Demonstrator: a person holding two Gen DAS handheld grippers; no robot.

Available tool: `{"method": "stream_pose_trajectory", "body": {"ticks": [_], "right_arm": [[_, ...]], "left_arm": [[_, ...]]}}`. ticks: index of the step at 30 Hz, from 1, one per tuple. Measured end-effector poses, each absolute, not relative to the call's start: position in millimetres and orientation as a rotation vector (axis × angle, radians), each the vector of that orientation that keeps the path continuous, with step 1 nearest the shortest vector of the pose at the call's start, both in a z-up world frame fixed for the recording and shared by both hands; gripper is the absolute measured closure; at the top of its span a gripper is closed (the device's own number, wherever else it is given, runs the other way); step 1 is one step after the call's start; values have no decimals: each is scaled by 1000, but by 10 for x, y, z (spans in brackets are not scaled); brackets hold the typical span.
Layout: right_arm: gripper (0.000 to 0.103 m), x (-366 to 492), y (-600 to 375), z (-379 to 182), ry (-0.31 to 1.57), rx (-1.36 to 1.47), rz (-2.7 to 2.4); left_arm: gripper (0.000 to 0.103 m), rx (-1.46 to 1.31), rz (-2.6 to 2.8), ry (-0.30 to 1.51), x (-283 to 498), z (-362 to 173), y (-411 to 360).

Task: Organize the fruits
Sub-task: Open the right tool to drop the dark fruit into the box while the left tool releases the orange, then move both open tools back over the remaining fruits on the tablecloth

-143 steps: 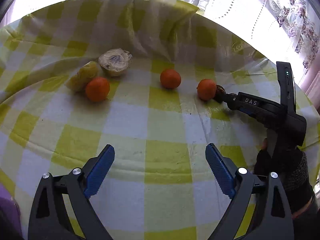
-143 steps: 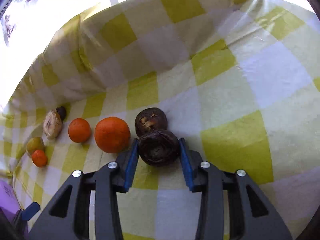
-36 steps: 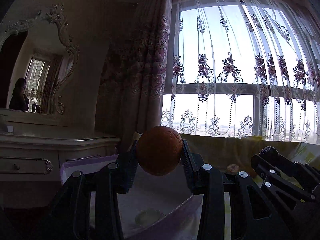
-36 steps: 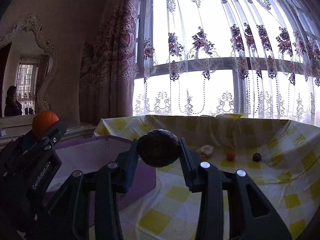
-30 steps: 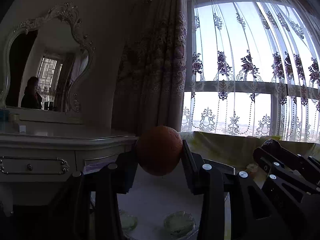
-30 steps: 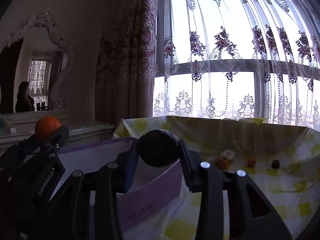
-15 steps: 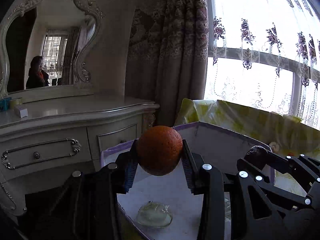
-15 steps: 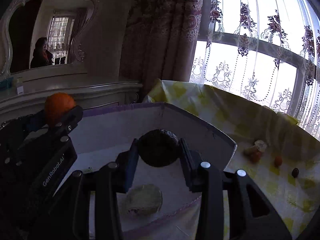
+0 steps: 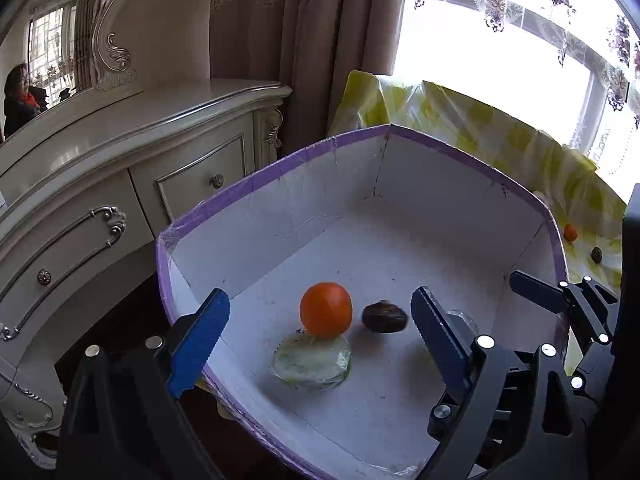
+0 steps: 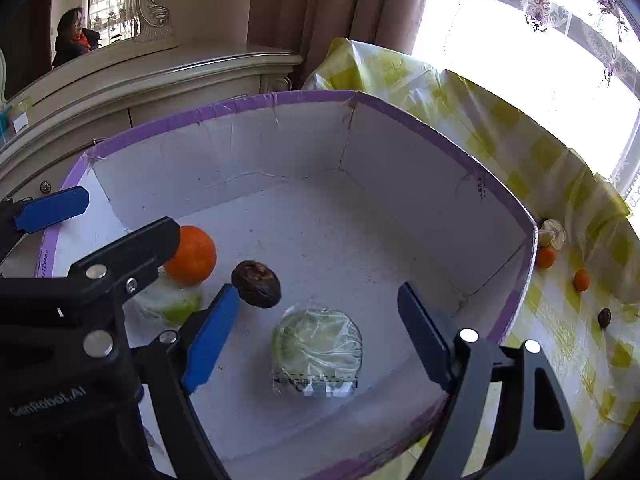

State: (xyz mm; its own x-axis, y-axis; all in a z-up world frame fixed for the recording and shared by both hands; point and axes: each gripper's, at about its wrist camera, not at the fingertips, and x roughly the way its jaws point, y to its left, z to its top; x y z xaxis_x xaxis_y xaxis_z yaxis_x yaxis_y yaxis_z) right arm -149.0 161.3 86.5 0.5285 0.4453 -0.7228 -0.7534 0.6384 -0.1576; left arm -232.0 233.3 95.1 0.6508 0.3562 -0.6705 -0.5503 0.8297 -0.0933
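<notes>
A purple-rimmed white cardboard box [image 9: 276, 164] [image 10: 400, 116] lies under both grippers. In it are an orange [image 9: 326, 309] [image 10: 191, 255], a dark brown wrinkled fruit [image 9: 384, 317] [image 10: 256, 284] and two plastic-wrapped green fruits [image 9: 311, 362] [image 10: 317, 350]. The orange rests against one wrapped fruit. My left gripper [image 9: 320, 336] is open and empty over the box's near edge. My right gripper [image 10: 316, 332] is open and empty above the other wrapped fruit. More oranges [image 10: 545, 258] and a small dark fruit [image 10: 604, 317] remain on the yellow checked tablecloth [image 10: 520, 136].
A cream dresser [image 9: 120, 168] with drawers and a mirror stands left of the box. Heavy curtains [image 9: 304, 32] and a bright window [image 9: 520, 64] lie behind. The left gripper's body [image 10: 72, 320] crowds the left of the right wrist view.
Both grippers have tilted down over the box and opened. The orange and the dark fruit have left the jaws and now lie inside the box.
</notes>
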Motion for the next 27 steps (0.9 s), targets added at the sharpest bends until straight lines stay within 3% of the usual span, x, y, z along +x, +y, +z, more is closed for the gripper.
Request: {"method": "stream_pose_trajectory", "body": {"ticks": [27], "right_arm": [[10,-1566,1521,897,627,-420,854]], "left_arm": [[12,-286,527,751,-2201,965,2205]]}}
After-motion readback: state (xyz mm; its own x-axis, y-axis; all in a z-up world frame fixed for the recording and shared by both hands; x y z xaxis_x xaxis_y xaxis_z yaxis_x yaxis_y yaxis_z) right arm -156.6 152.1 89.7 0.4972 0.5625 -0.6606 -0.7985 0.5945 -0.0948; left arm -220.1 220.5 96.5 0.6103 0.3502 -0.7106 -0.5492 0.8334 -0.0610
